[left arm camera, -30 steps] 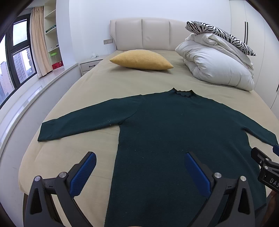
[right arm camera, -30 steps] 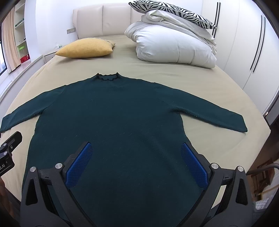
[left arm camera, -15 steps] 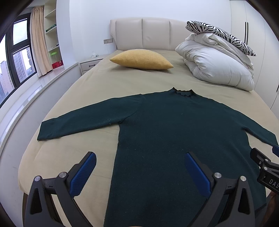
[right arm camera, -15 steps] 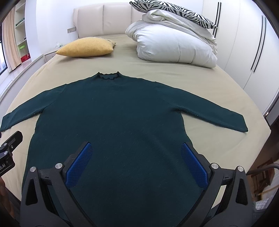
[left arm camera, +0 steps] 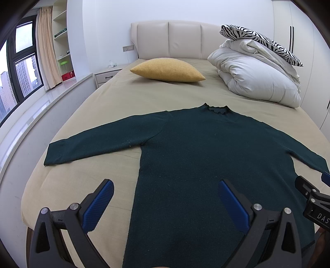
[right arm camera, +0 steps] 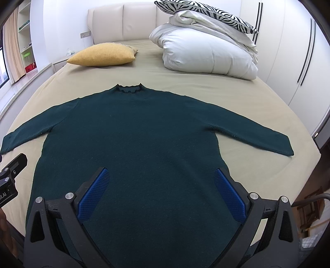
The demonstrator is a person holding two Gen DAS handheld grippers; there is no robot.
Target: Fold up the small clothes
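No shift: sweater [left arm camera: 206, 156] flat beneath both spread grippers, left gripper [left arm camera: 165, 198], right gripper [right arm camera: 163, 185]

Both cams sit low at the foot of the bed [left arm camera: 115, 99], looking along it toward the headboard [left arm camera: 168, 39]. The left wrist view looks out between its own gripper [left arm camera: 165, 198] fingers, sits over the sweater [left arm camera: 196, 154]'s left hem edge, and catches the window [left arm camera: 18, 68] wall on its left. The right wrist view looks out over the right gripper [right arm camera: 162, 186], sits more centred on the sweater body, and catches the wardrobe doors [right arm camera: 299, 61] on its right. Both share the whole sweater, yellow pillow [right arm camera: 103, 54], white duvet pile [right arm camera: 206, 51] and zebra pillow [right arm camera: 206, 12] (each also clips the other gripper at its frame edge).
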